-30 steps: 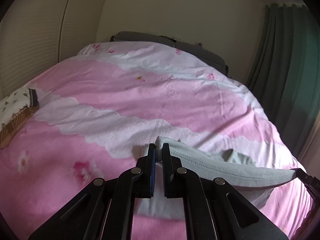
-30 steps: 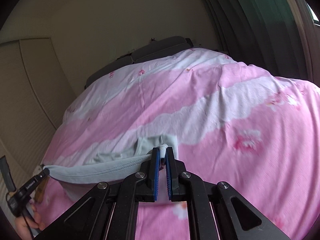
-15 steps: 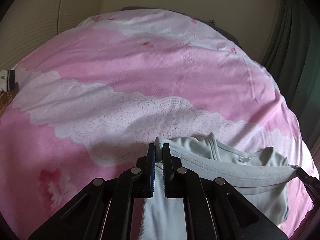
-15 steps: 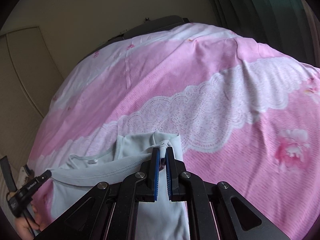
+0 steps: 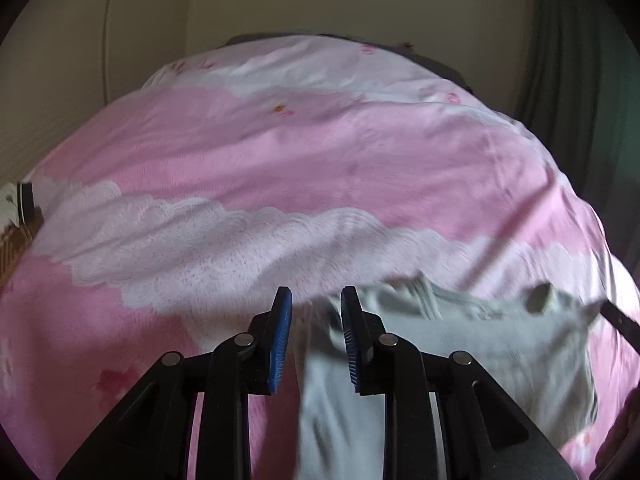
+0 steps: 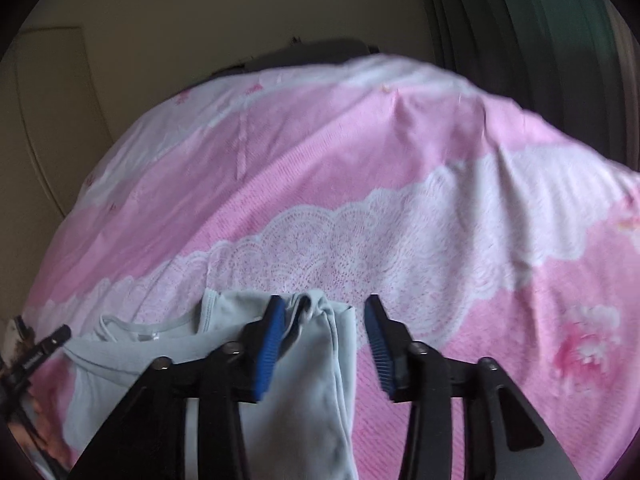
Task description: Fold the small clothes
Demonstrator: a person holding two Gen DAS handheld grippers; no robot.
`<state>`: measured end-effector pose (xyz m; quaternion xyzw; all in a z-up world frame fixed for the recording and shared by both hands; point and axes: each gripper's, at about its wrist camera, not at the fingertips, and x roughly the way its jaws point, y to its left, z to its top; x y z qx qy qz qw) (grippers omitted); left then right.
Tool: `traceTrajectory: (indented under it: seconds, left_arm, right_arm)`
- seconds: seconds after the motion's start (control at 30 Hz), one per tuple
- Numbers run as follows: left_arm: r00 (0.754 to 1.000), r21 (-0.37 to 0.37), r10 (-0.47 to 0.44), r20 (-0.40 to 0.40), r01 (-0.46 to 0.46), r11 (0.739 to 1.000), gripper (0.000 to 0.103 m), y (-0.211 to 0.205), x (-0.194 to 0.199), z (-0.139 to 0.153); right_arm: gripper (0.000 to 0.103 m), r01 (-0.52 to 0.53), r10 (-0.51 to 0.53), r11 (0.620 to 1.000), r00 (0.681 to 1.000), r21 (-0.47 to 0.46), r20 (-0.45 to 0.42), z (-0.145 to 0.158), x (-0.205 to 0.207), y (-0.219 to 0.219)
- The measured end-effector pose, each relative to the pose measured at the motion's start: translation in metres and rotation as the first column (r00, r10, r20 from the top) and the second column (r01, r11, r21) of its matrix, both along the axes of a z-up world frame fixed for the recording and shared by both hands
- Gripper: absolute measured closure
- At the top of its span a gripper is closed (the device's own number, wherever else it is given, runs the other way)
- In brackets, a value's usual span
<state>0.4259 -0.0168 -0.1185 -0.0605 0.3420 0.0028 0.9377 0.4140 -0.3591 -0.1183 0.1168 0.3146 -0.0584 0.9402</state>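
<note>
A: We see the pale grey top [image 6: 320, 380] lying on the pink bedspread [image 6: 400, 152], near our end of the bed; its neckline sits toward the left in the right wrist view

B: Our right gripper [image 6: 324, 328] has just been opening; its jaws stand apart, and the folded edge of the top lies between them, resting by the left blue pad without being pinched

A: Our left gripper [image 5: 316, 320] has just been opening too; its jaws are apart by a narrower gap, with the cloth edge between them and no squeeze on it

B: That view is blurred, so we cannot tell whether the right pad touches the fabric; white lace bands [image 5: 200, 240] cross the bedspread beyond the top
</note>
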Motion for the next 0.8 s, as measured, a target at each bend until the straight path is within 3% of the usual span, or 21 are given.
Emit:
traceTrajectory:
  seconds: [0.2, 0.43, 0.6, 0.8]
  left_arm:
    - [0.994, 0.064, -0.110, 0.010, 0.109, 0.992, 0.078, -0.029, -0.036, 0.000]
    - [0.950, 0.035, -0.292, -0.114, 0.297, 0.954, 0.078, -0.061, -0.024, -0.027]
    - [0.944, 0.034, -0.294, -0.149, 0.302, 0.953, 0.078, -0.063, -0.009, -0.038]
    - [0.946, 0.025, -0.279, -0.164, 0.287, 0.958, 0.078, -0.060, 0.016, -0.040]
  right_arm:
    - [0.058, -0.107, 0.108, 0.991, 0.994, -0.076, 0.018, 0.001, -0.024, 0.031]
    - [0.058, -0.268, 0.264, 0.954, 0.963, -0.134, -0.048, -0.013, -0.025, 0.080]
    - [0.058, -0.338, 0.315, 0.925, 0.938, -0.176, -0.146, -0.033, -0.012, 0.099]
    - [0.058, -0.333, 0.300, 0.920, 0.937, -0.205, -0.178, -0.042, 0.006, 0.103]
